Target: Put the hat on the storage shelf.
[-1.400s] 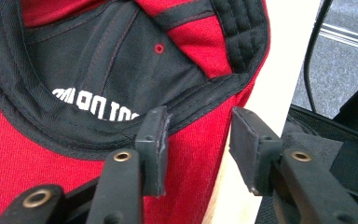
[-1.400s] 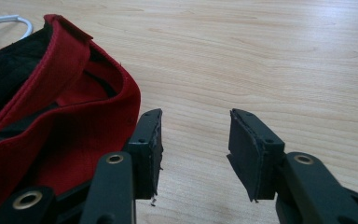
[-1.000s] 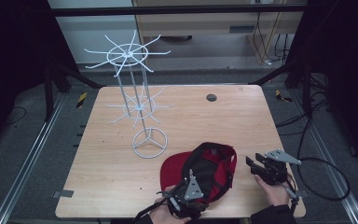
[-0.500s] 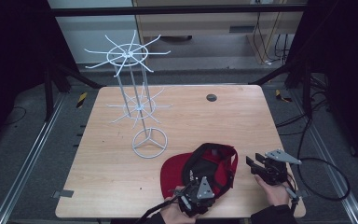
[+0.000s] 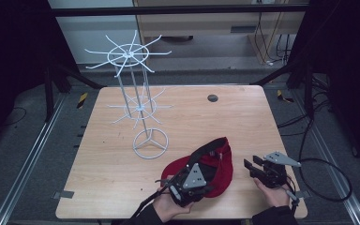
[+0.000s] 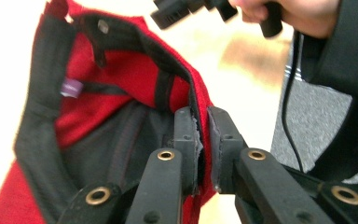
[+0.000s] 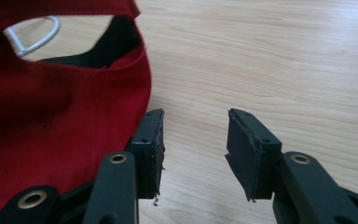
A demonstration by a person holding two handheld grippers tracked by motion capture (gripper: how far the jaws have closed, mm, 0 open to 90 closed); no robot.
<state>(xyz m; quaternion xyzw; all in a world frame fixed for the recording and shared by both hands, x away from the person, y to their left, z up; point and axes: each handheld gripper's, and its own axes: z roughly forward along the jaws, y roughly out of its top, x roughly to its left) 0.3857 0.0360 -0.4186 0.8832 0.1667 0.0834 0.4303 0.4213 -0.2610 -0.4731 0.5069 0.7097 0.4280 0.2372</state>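
Note:
A red cap with a black lining lies at the table's near edge, its open side tipped up. My left gripper is shut on the cap. In the left gripper view the cap's side rim is pinched between that gripper's pads. Its jaws have just been closing, with the rim between them. My right gripper rests low just right of the cap. Its jaws stand open over bare wood, nothing between them, and the cap lies beside the left pad.
A white wire rack with spoked tiers stands at the middle left on a ring base. A small black disc sits at the far side of the wooden table. Cables trail off the right edge.
The left gripper's jaws closed on the cap's rim and the hand rose, tipping the cap up. The right gripper stayed put.

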